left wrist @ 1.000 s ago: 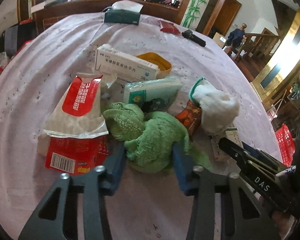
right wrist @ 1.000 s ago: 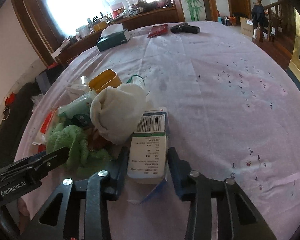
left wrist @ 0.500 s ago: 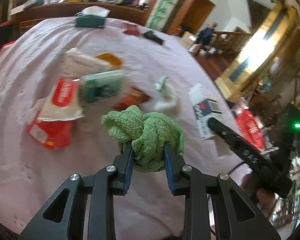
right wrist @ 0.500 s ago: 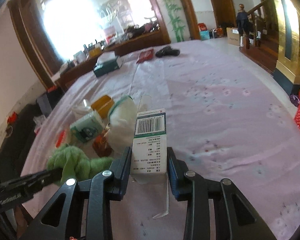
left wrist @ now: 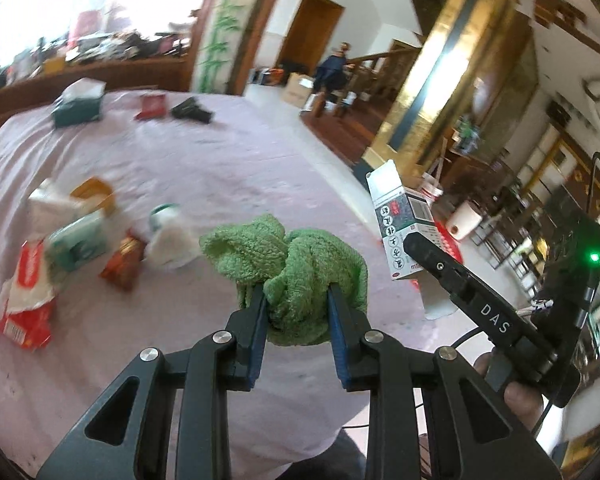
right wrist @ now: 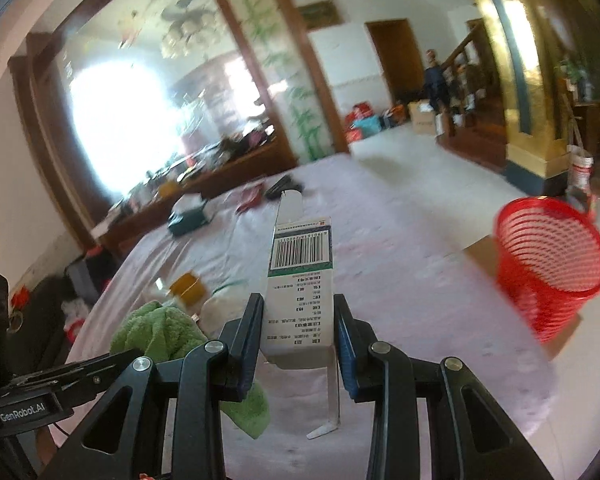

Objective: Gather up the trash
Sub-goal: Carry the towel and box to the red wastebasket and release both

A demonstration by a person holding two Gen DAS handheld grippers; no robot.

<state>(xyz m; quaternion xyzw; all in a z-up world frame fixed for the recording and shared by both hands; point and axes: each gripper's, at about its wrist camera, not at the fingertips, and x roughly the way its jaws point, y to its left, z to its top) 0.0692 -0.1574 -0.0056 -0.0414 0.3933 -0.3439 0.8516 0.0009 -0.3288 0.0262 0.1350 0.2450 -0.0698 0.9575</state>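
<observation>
My left gripper (left wrist: 296, 300) is shut on a crumpled green cloth (left wrist: 296, 264) and holds it in the air above the near part of the table. My right gripper (right wrist: 298, 308) is shut on a white medicine box with a barcode (right wrist: 300, 280), lifted off the table; its bottom flap hangs open. The box also shows in the left wrist view (left wrist: 400, 224), and the cloth shows in the right wrist view (right wrist: 156, 328). A red mesh basket (right wrist: 552, 252) stands on the floor to the right, beyond the table edge.
Left on the pink tablecloth (left wrist: 220, 152) are a red-and-white packet (left wrist: 28, 292), a green-white pack (left wrist: 76, 240), a small red-brown wrapper (left wrist: 124, 260), a white sock (left wrist: 168, 236), an orange tin (left wrist: 94, 192), a tissue box (left wrist: 78, 102) and a black object (left wrist: 190, 110).
Both grippers have lifted their loads higher off the table and swung right, toward the table edge. The red basket has come into the right wrist view.
</observation>
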